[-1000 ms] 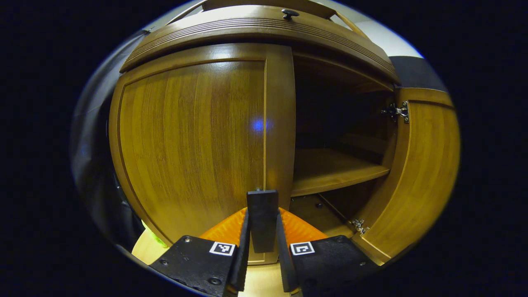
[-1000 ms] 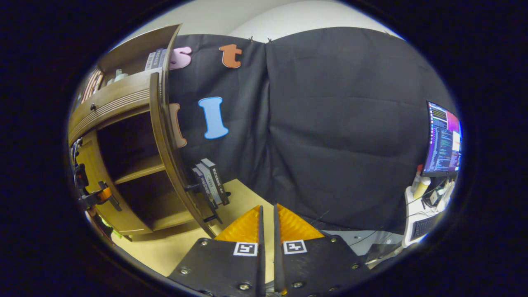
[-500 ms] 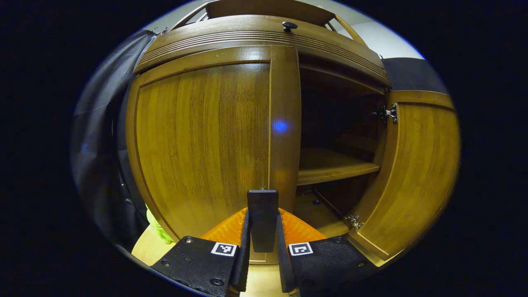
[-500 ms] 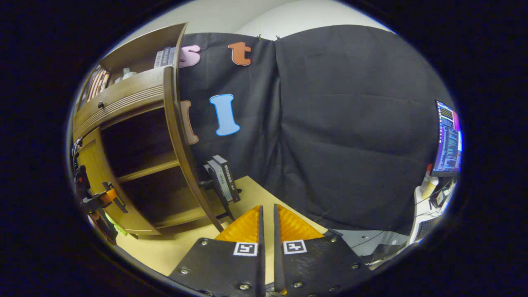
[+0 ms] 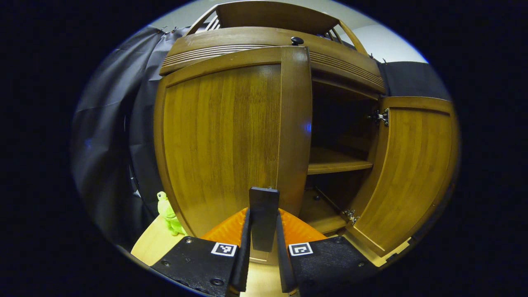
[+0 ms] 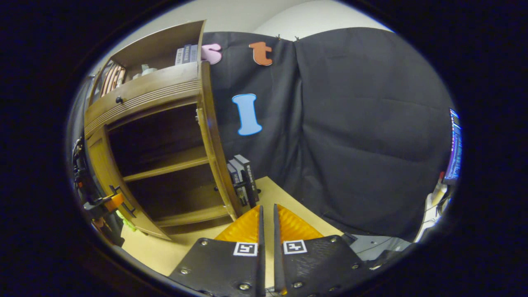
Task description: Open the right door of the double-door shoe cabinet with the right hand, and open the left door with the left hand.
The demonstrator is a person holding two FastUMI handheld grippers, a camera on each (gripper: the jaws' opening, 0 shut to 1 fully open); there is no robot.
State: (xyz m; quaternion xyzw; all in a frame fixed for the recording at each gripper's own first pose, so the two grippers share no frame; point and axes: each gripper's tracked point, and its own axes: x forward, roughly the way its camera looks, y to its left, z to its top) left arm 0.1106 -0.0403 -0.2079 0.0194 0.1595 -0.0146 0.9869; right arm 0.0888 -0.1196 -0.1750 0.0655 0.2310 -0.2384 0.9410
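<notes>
Now the left door of the shoe cabinet stands swung a little out from its frame, its dark handle pinched between both fingers of the left gripper. Right of that door, the right door hangs wide open, baring a shelf inside. Left of the cabinet's foot sits a small green toy on the tabletop. Well off from the cabinet, the right gripper holds nothing, fingers nearly together with a thin slit between them; books stand just behind the open door.
</notes>
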